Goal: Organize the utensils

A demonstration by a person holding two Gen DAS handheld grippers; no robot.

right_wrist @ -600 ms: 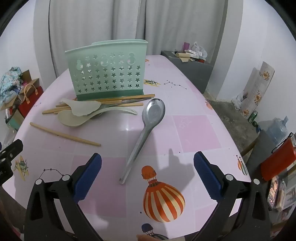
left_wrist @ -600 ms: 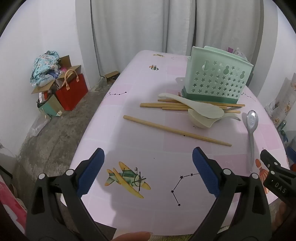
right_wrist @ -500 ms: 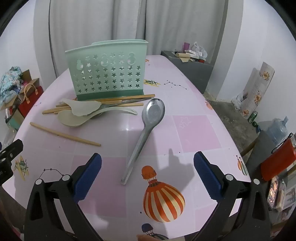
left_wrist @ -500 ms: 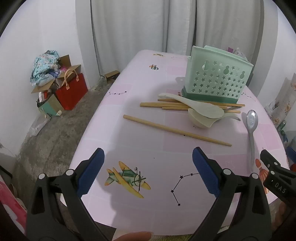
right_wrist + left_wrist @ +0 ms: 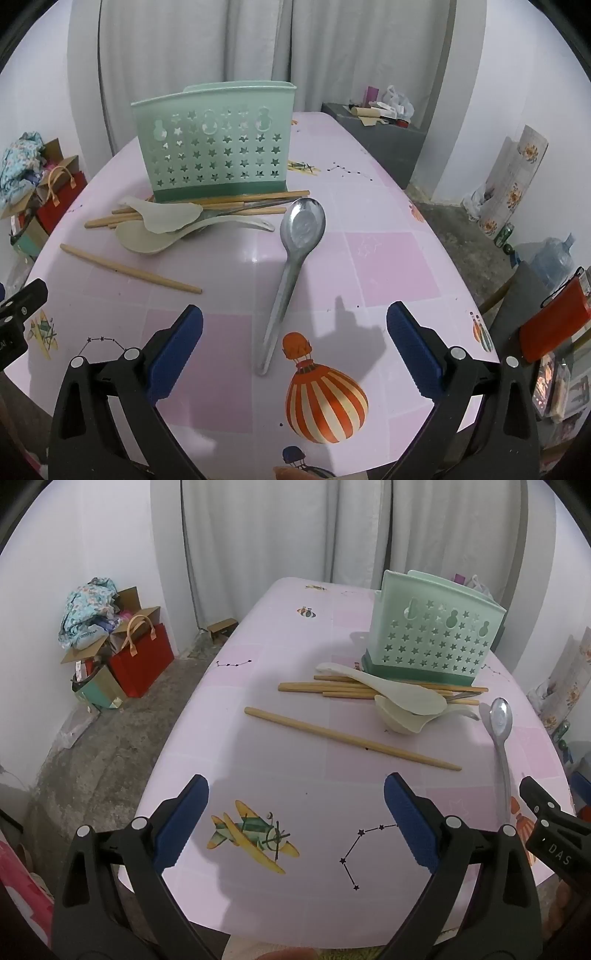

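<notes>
A mint-green utensil holder point(image 5: 432, 642) point(image 5: 218, 147) with star cut-outs stands upright on the pink table point(image 5: 295, 760). In front of it lie several wooden chopsticks point(image 5: 332, 688) and two cream rice paddles point(image 5: 402, 698) point(image 5: 162, 221). One single chopstick point(image 5: 351, 738) point(image 5: 129, 269) lies apart, nearer me. A metal spoon point(image 5: 291, 266) point(image 5: 500, 738) lies with its handle toward the right gripper. My left gripper point(image 5: 295, 823) hovers open over the near table edge. My right gripper point(image 5: 295, 347) stands open too, with the spoon handle's end between its fingers, untouched.
Red bags and boxes point(image 5: 122, 653) sit on the floor at the left. A grey cabinet point(image 5: 380, 129) stands behind the table on the right, with a water bottle point(image 5: 554, 258) and a red bag point(image 5: 554, 321) beside the table's right edge.
</notes>
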